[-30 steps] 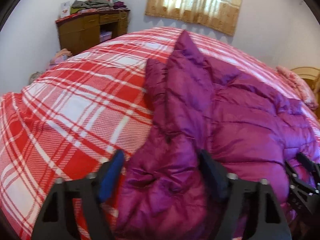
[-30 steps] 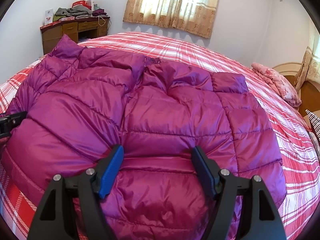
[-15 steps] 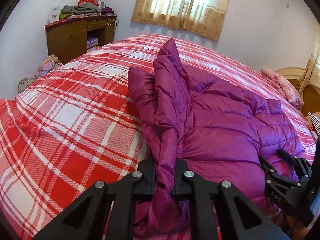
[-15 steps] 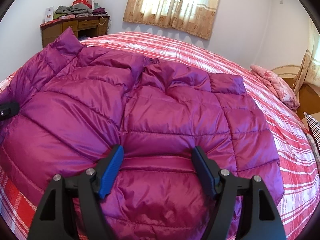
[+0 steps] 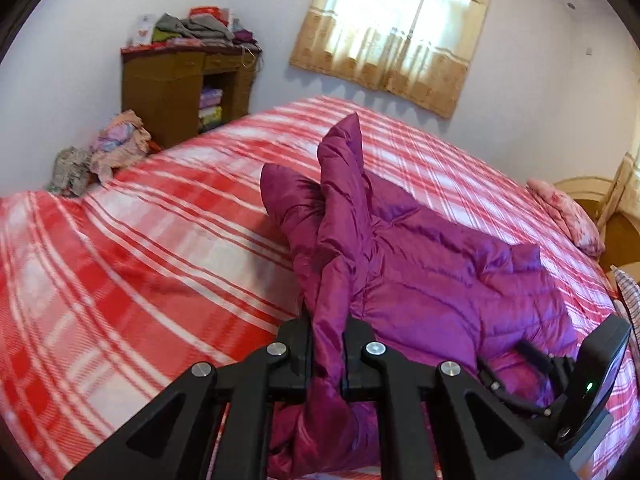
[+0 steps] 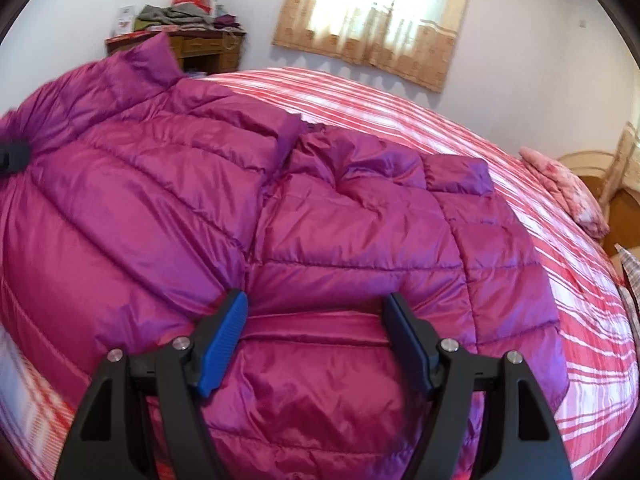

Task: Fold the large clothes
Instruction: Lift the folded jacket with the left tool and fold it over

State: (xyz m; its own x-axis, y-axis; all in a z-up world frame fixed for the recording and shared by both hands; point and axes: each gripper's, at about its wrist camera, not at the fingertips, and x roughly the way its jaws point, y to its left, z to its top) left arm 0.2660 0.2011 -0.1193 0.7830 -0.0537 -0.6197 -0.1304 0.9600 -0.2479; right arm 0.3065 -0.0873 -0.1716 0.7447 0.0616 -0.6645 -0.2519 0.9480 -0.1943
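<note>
A magenta quilted puffer jacket [image 5: 440, 280] lies spread on a bed with a red and white plaid cover [image 5: 140, 264]. My left gripper [image 5: 328, 344] is shut on the jacket's left edge and lifts that side up into a ridge. In the right wrist view the jacket [image 6: 340, 232] fills the frame, its left half raised. My right gripper [image 6: 316, 320] is open, its fingers straddling the jacket's near hem without pinching it. The right gripper also shows at the lower right of the left wrist view [image 5: 560, 384].
A wooden desk [image 5: 180, 88] piled with folded clothes stands by the far wall, with a heap of clothes [image 5: 104, 152] beside it. A pink pillow [image 5: 568, 216] and a wooden headboard [image 5: 600, 200] are at the right. A curtained window [image 5: 400, 32] is behind the bed.
My left gripper closed on the jacket's left edge and lifted it, folding that side up and toward the right. My right gripper stayed open over the hem.
</note>
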